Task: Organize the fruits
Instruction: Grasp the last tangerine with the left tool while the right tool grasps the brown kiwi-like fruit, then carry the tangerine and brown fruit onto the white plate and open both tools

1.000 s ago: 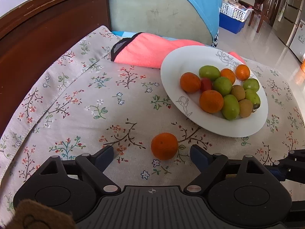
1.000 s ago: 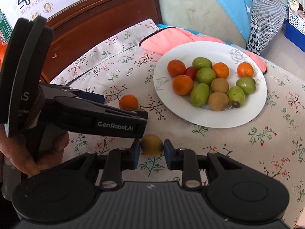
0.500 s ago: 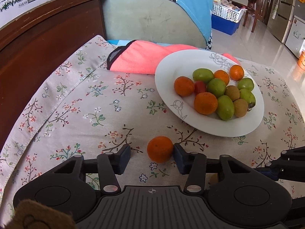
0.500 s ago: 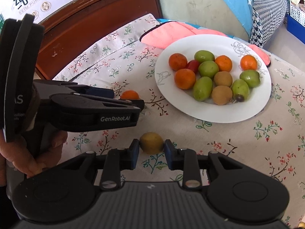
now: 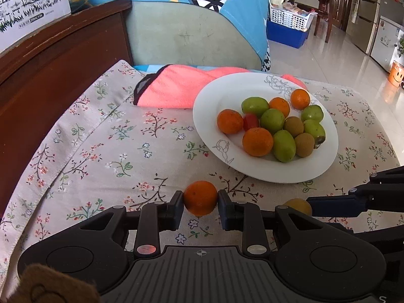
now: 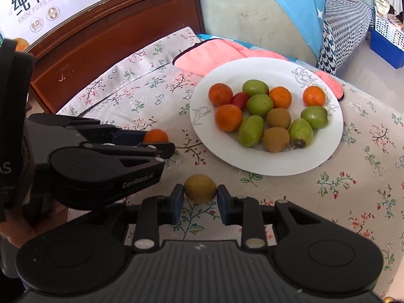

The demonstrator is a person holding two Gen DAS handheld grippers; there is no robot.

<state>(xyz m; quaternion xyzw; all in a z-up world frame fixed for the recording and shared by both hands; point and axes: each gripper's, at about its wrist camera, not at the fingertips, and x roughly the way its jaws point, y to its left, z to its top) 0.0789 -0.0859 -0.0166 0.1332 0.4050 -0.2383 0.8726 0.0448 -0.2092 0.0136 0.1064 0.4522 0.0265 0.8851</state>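
Floral tablecloth (image 5: 106, 136), both fruits low. Left gripper (image 5: 200, 203), jaws just closed, clamps tangerine (image 5: 200, 197); right gripper (image 6: 200, 197) clamps yellow-green fruit (image 6: 200, 188). Risk: round skins could slip during transfer to crowded plate (image 6: 265, 161); piled fruit could be knocked off.

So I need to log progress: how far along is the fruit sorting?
Mostly done: a dozen fruits already sit on the plate. In hand: the left claw has just closed on an orange, and the right claw grips a yellow fruit. Left: plating both.

Plate (image 6: 265, 161) of fruit on tablecloth (image 6: 353, 189), towel (image 6: 209, 55) behind it
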